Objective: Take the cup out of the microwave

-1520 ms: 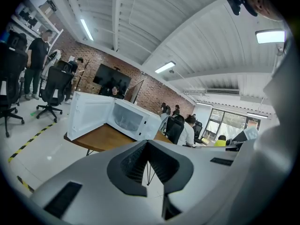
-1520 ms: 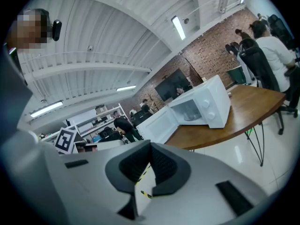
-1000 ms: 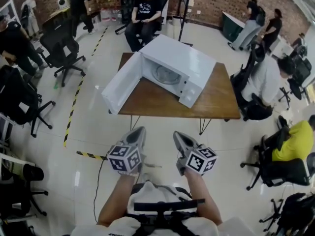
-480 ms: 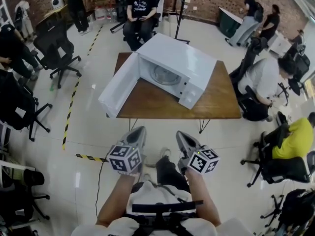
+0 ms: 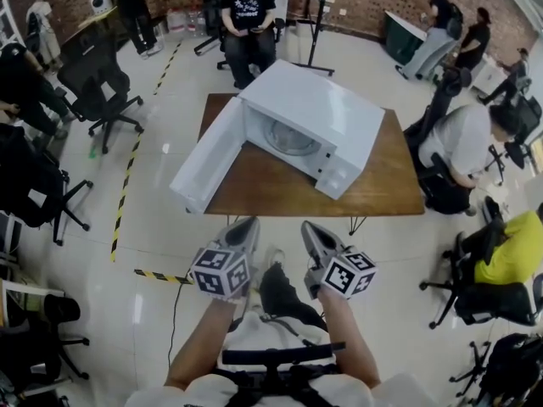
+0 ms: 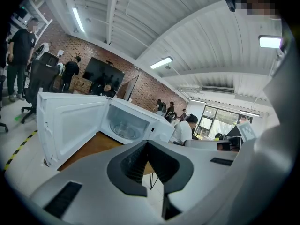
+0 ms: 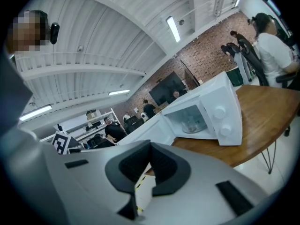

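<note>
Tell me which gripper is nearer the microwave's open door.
Left. The left gripper is short of the table, roughly in line with the door; the right gripper is beside it but farther off to the door's right.

Microwave (image 5: 318,121) on table (image 5: 271,192), door (image 5: 208,155) leftward; left tool (image 5: 245,225), right tool (image 5: 308,228) before it.

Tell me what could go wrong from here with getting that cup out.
Both the left gripper and right gripper are shut; unless opened first, they could knock the cup over inside the microwave.
The cup looks clear, hard to tell from the glass turntable, so a grip may miss.
The open door juts toward the left gripper's side and could be bumped.
</note>
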